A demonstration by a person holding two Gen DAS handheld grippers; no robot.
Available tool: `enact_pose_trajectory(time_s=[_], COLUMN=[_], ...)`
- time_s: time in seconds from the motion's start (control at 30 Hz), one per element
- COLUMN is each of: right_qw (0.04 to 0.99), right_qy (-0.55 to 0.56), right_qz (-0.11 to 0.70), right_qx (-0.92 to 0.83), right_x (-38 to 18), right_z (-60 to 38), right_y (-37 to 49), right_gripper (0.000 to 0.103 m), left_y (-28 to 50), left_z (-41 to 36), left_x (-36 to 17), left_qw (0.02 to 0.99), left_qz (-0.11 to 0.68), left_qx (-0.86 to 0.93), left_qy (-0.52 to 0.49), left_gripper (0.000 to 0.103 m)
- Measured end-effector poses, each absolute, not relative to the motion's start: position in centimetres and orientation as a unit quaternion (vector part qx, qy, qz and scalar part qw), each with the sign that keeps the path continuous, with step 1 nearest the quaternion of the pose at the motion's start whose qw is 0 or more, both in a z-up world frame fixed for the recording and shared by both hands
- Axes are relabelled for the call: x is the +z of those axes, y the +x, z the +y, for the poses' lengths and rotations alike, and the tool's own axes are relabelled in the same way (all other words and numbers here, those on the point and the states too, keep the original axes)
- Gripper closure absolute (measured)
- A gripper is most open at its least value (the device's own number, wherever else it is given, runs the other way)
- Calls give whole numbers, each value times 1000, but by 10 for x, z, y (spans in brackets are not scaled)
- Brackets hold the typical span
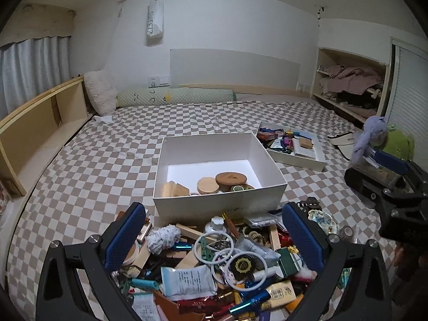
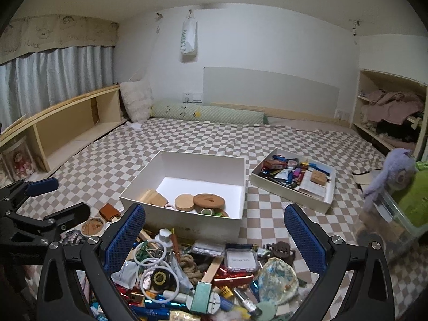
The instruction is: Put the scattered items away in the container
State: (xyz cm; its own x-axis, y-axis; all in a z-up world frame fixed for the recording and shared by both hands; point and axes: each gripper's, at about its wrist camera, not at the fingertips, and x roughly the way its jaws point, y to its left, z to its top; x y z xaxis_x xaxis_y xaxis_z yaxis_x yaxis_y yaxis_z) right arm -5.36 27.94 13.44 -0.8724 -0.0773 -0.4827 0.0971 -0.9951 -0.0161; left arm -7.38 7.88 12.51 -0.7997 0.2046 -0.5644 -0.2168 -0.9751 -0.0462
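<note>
Both grippers hover over the pile of small stuff point(image 1: 214, 267) on the checkered bed point(image 1: 107, 147); left gripper point(image 1: 214, 238) has its fingers wide apart with nothing between them; right gripper point(image 2: 214, 238) same deal, fingers spread and empty; the big white box point(image 1: 219, 171) sits just behind the pile with a few wooden lids point(image 1: 231, 179) and blocks already in it; a shallower tray point(image 2: 294, 179) of bits is off to its right.

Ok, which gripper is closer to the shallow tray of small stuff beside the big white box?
Right. The right gripper hovers on the shallow tray's near side; the left gripper hovers farther left, in front of the white box.
</note>
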Motion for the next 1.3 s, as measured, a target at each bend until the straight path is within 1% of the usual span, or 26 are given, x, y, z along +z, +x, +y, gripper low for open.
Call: enact_pose_trajectory(time_s=[0.2,0.43,0.6,0.87,1.3], right_qw=[32,27,24,22,25], right_qy=[234,227,225,226,232], right_qz=[26,31,32,41,30], right_qx=[-971,-973,-973,-973,-972], right_x=[130,117,107,96,83], right_z=[283,286,287,285,283], right_y=[-29,-5,9,27,43], right_gripper=[0,0,0,0,0], left_y=[-48,-26,-15,1,15], left_z=[67,55,48,45,42], left_x=[125,115,104,92,80], left_qw=[97,96,94,84,93], left_qz=[13,9,2,15,13], left_qx=[957,958,958,959,957], left_qy=[-273,-271,-272,-270,-276], left_gripper=[0,0,0,0,0])
